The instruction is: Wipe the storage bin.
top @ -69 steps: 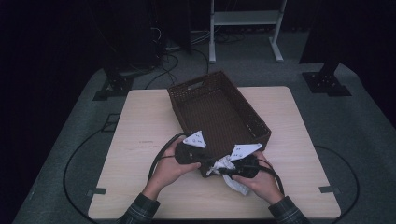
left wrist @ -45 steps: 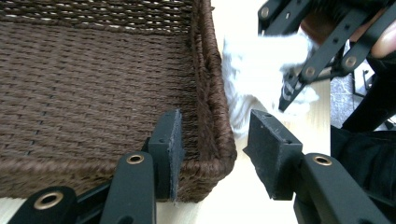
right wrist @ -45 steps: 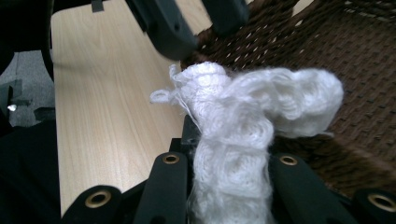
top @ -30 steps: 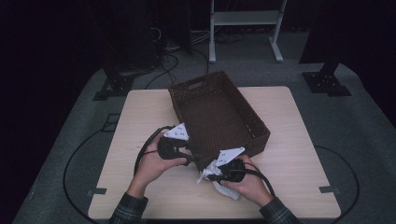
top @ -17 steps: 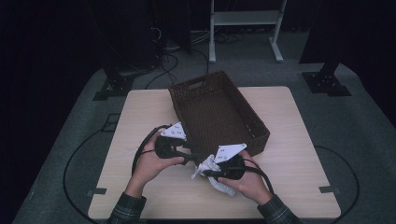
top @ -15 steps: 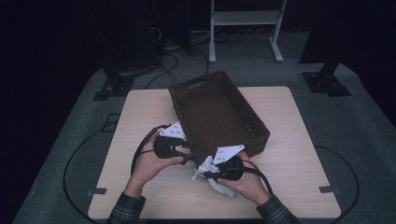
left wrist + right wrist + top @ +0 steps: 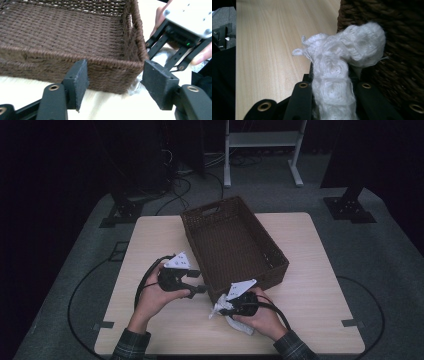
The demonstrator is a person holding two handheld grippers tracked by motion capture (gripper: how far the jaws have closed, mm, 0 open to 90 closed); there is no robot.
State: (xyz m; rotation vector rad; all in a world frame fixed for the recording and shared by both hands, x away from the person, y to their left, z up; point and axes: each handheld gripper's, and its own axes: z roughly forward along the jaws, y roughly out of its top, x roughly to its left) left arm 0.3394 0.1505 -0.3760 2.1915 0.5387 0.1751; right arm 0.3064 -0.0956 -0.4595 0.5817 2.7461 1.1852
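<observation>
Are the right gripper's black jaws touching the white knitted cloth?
Touching. In the right gripper view, the right gripper has the white knitted cloth bunched between its two jaws, pressed from both sides, beside the brown woven basket.

No readable text, label, brand, number or sign appeared on anything in any view.
</observation>
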